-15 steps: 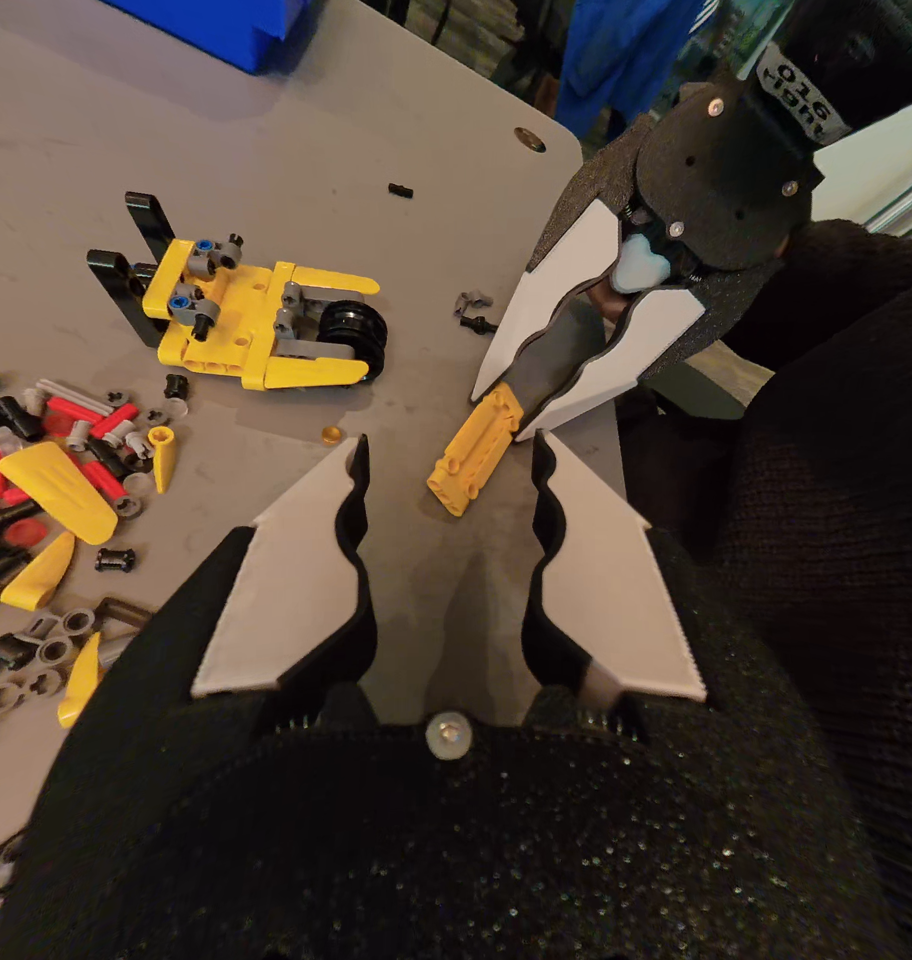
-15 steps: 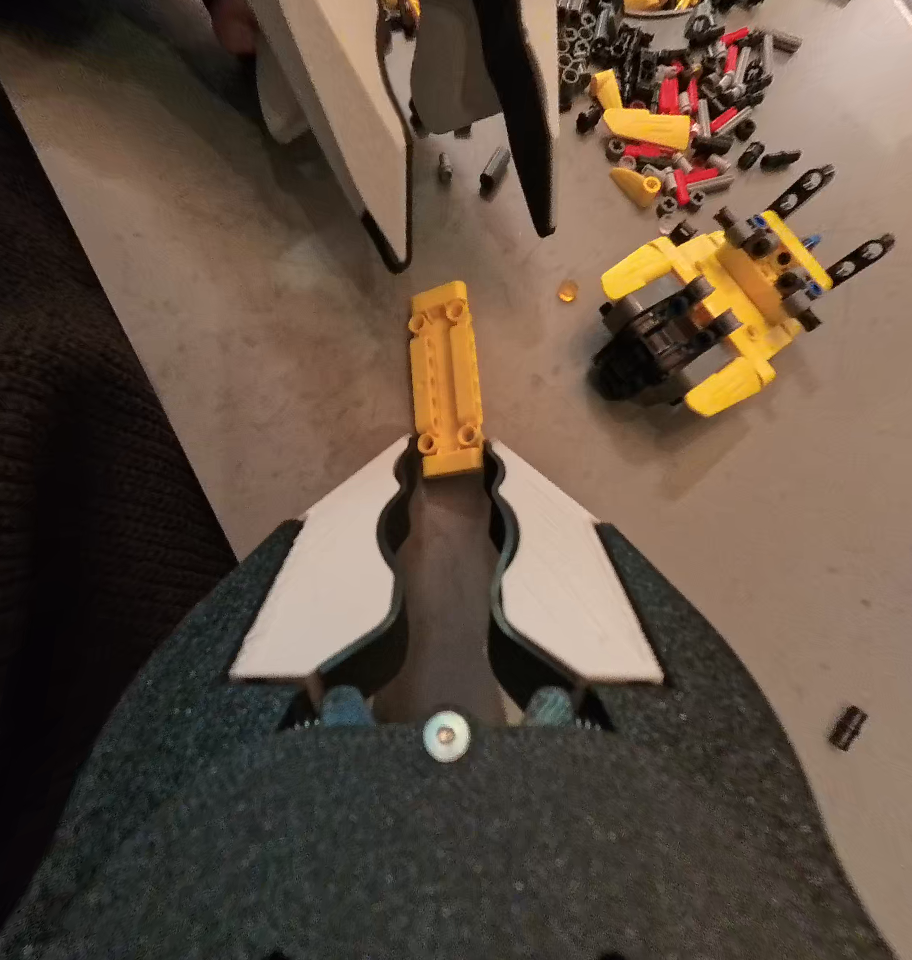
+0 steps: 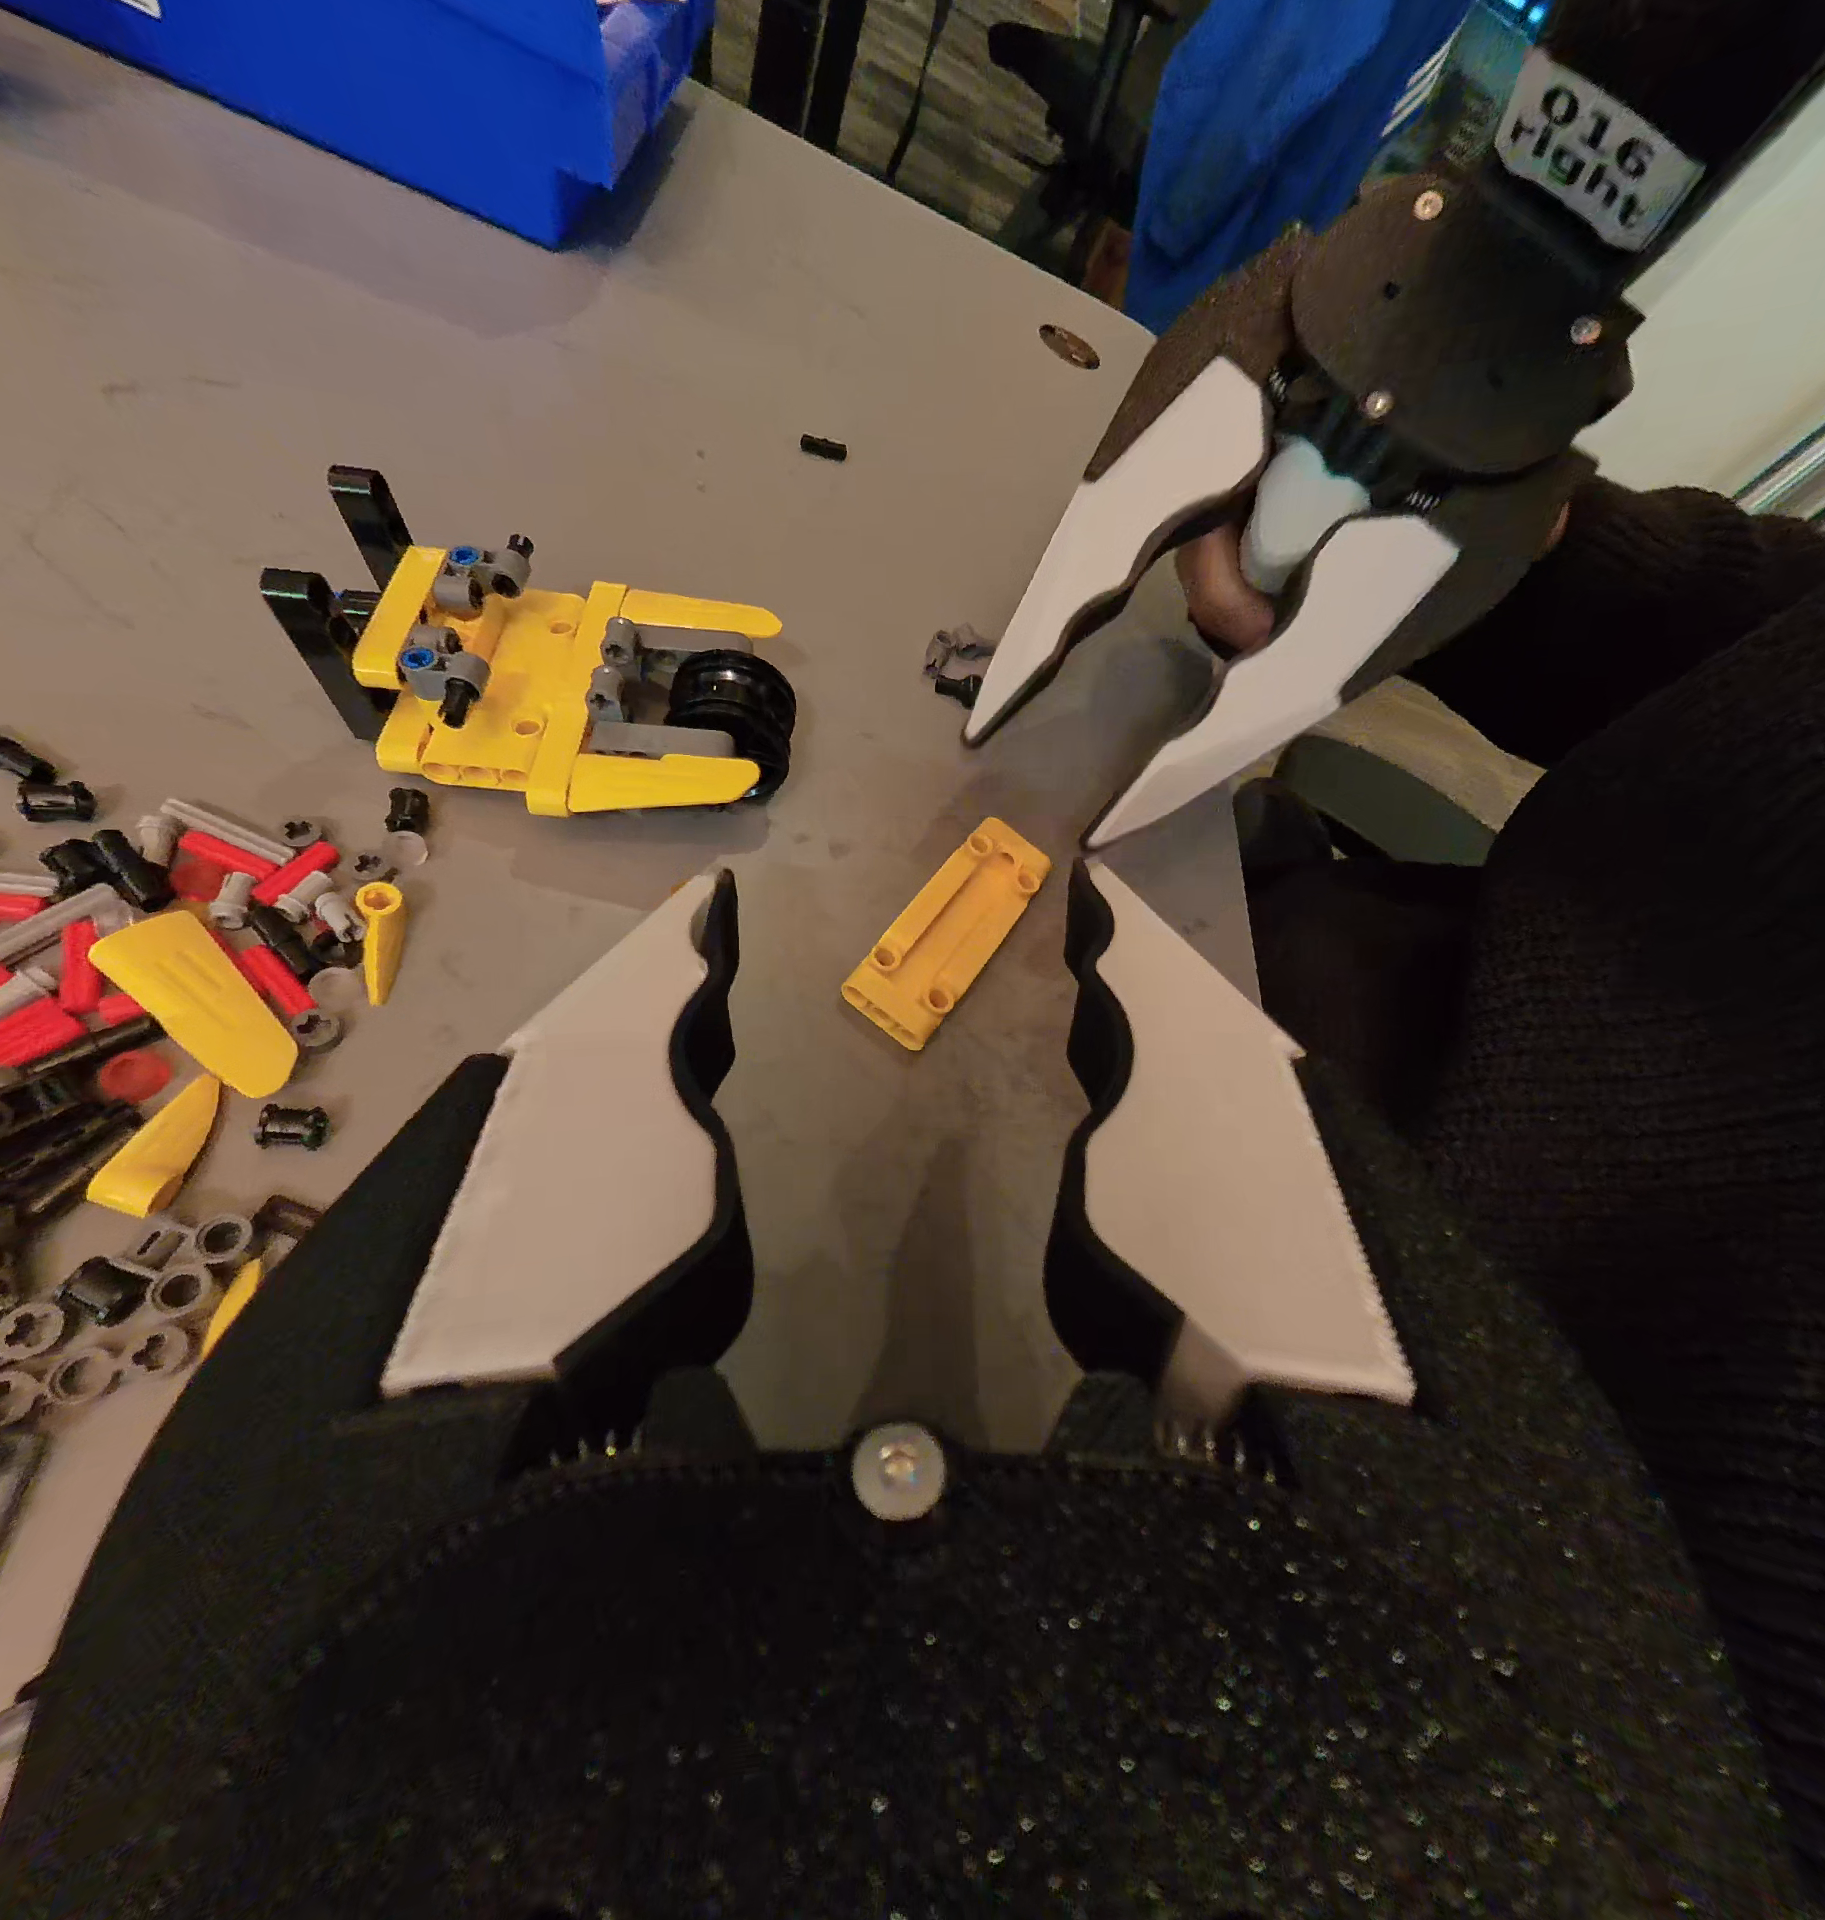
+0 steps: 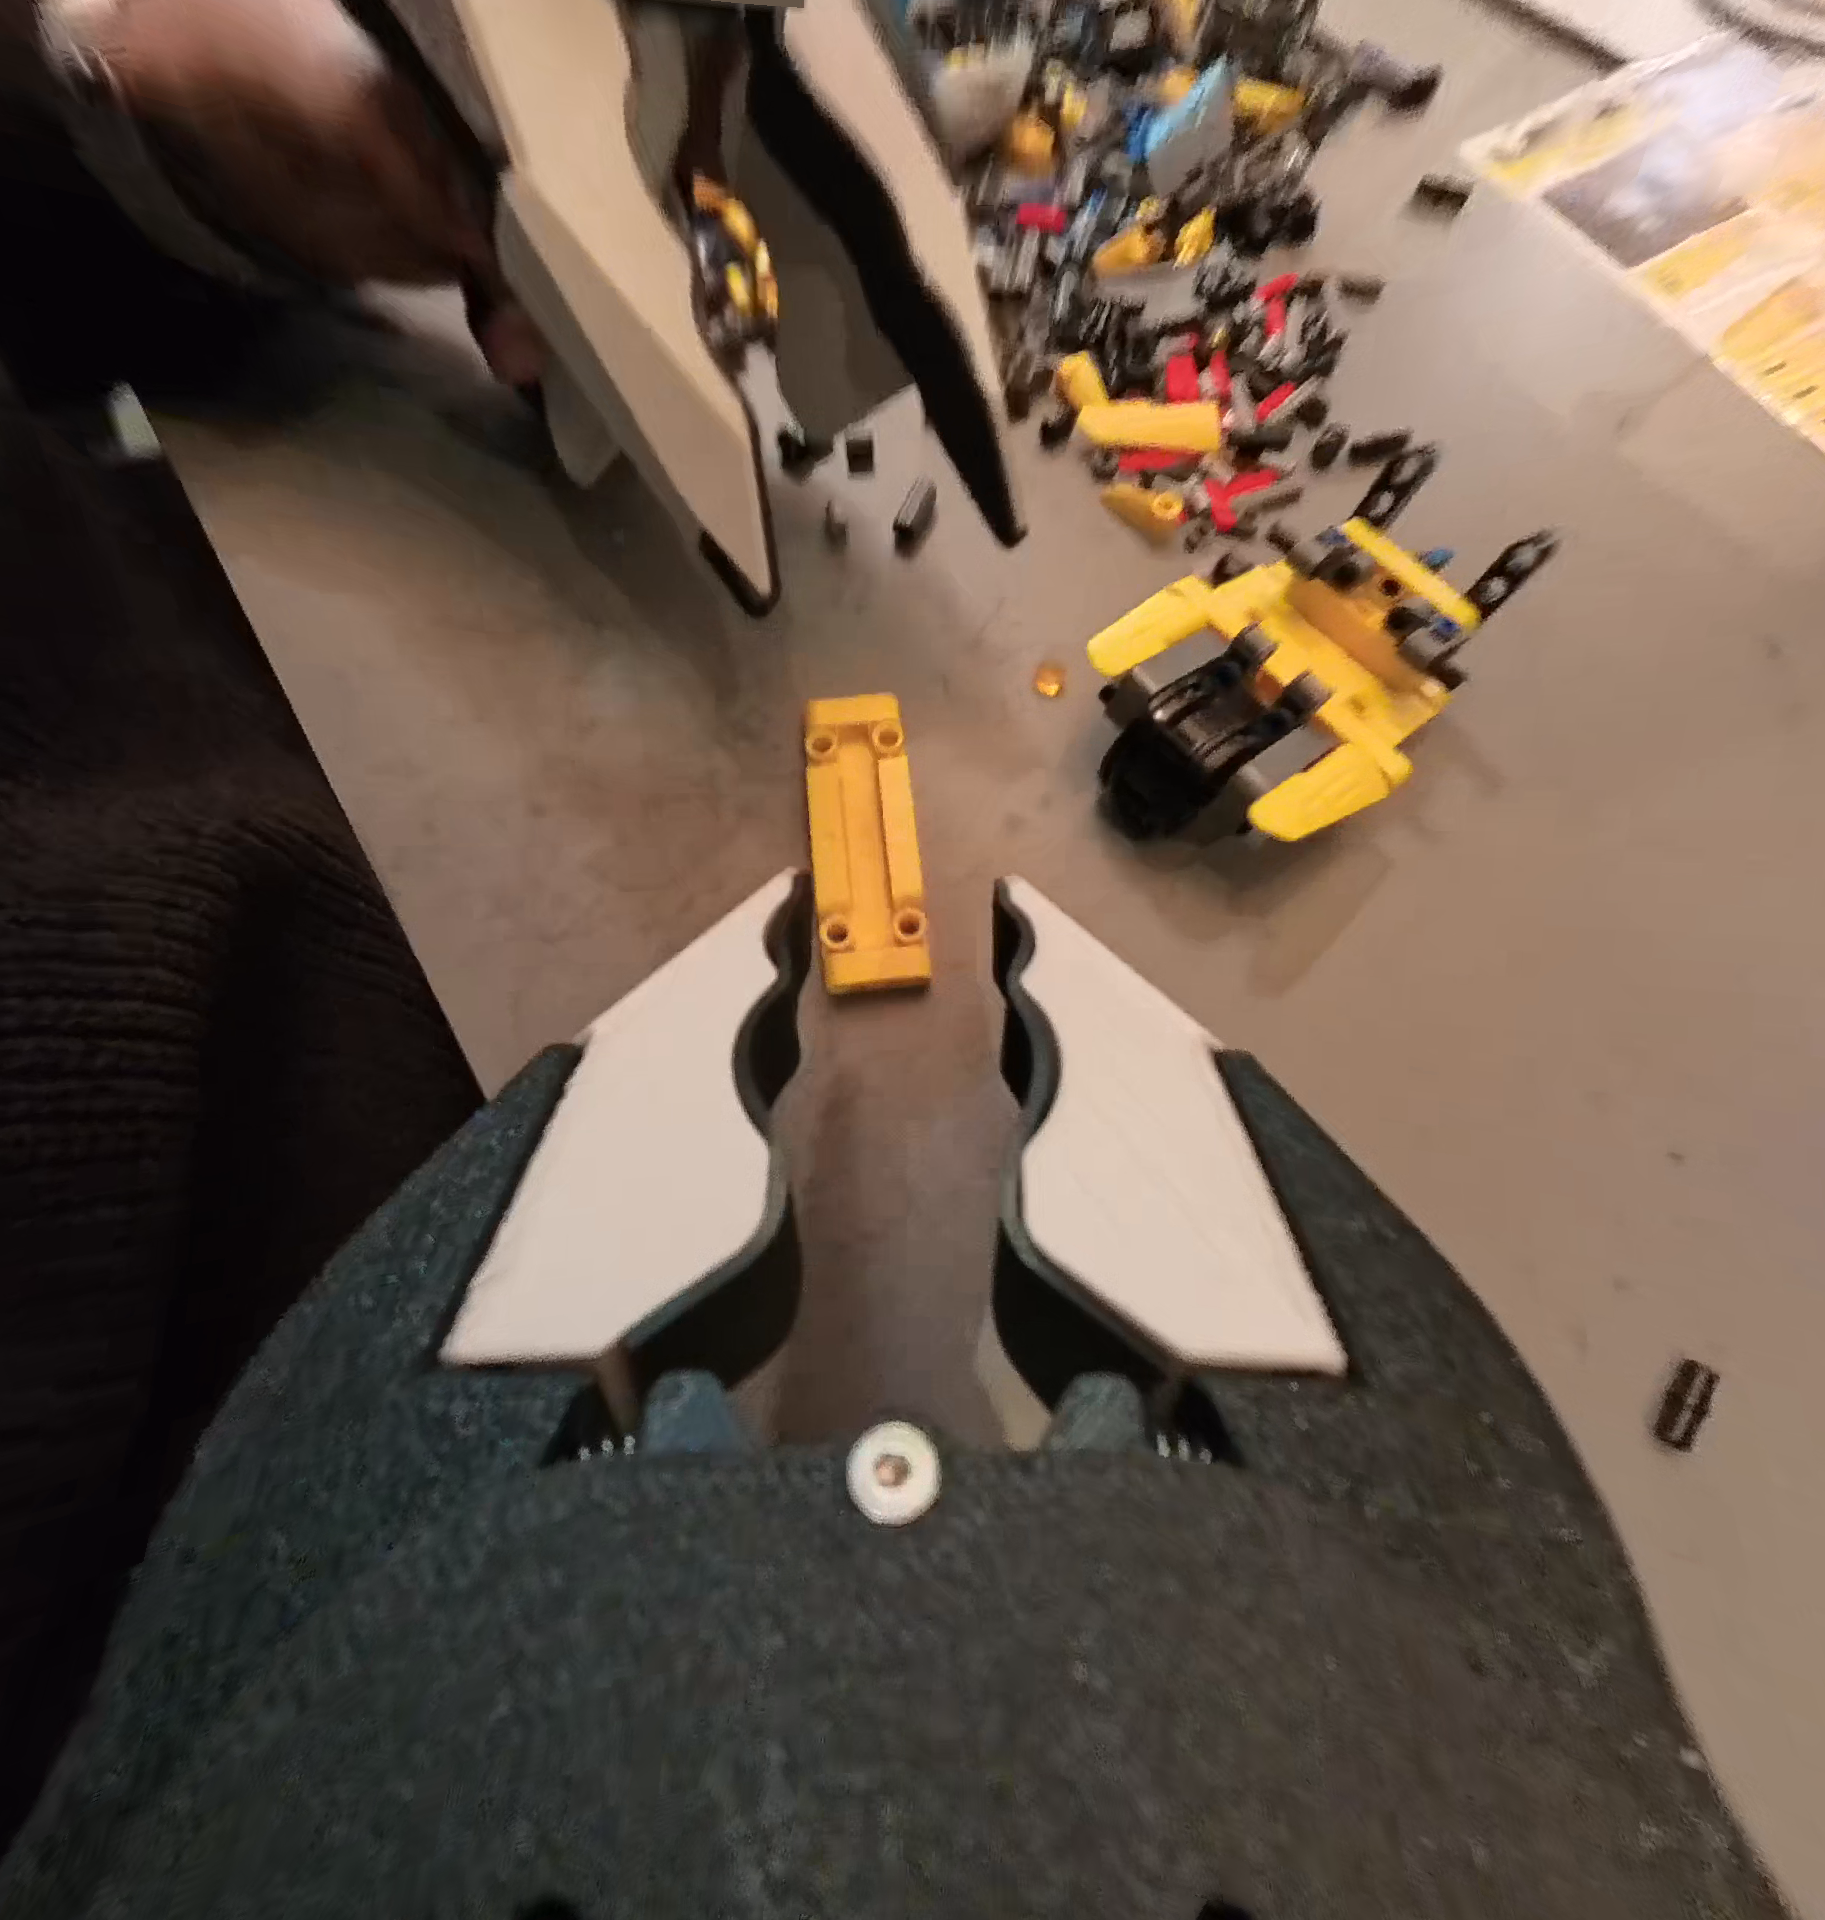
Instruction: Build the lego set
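Both jaws stood apart, empty: right gripper (image 4: 892, 894) straddled the near end of the yellow panel (image 4: 866, 842) lying flat on the table (image 4: 1510, 1091), left gripper (image 3: 903, 883) near its far end; looked light, rigid, slick, best pinched across long edges.

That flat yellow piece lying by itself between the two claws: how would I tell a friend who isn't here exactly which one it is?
Start at the grey table edge nearest the person, away from the loose parts pile. Between the two open grippers lies a flat yellow panel, alone. Unlike the half-built yellow model beside it, it is one long rectangle with holes at each end, attached to nothing.
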Motion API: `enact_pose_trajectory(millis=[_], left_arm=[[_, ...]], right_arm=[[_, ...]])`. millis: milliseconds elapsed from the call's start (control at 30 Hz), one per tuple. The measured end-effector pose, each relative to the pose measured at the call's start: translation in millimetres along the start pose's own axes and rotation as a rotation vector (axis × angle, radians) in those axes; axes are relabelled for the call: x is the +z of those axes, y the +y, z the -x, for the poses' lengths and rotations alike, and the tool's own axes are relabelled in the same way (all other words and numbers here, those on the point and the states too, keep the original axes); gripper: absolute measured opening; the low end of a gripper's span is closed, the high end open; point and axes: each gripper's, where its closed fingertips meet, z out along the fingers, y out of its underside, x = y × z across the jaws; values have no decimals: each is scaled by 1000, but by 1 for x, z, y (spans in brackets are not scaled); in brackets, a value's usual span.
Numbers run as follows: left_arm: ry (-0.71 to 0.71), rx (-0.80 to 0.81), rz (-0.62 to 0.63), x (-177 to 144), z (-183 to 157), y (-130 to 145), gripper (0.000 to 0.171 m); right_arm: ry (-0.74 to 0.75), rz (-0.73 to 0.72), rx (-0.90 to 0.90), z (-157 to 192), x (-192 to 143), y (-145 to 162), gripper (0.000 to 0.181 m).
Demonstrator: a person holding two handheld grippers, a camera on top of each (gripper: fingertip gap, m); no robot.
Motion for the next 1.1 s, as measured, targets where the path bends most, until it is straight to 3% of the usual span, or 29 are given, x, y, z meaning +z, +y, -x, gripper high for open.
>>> enact_pose_trajectory(millis=[200,433,567,767,900,1100], left_arm=[[-9,33,-10,0,-1,-2,66],[-99,166,19,4,3,0,83],[-163,256,58,6,4,3,91],[-159,376,96,26,-14,2,82],[-117,440,169,46,-28,6,75],[-109,487,306,56,-22,26,75]], right_arm=[[-31,-224,147,-11,-27,-23,35],[90,-266,166,-26,-38,-10,34],[266,-221,180,-52,-53,9,29],[506,-50,323,-99,-84,66,19],[551,-12,336,-117,-84,76,21],[514,105,297,-142,-67,82,25]])
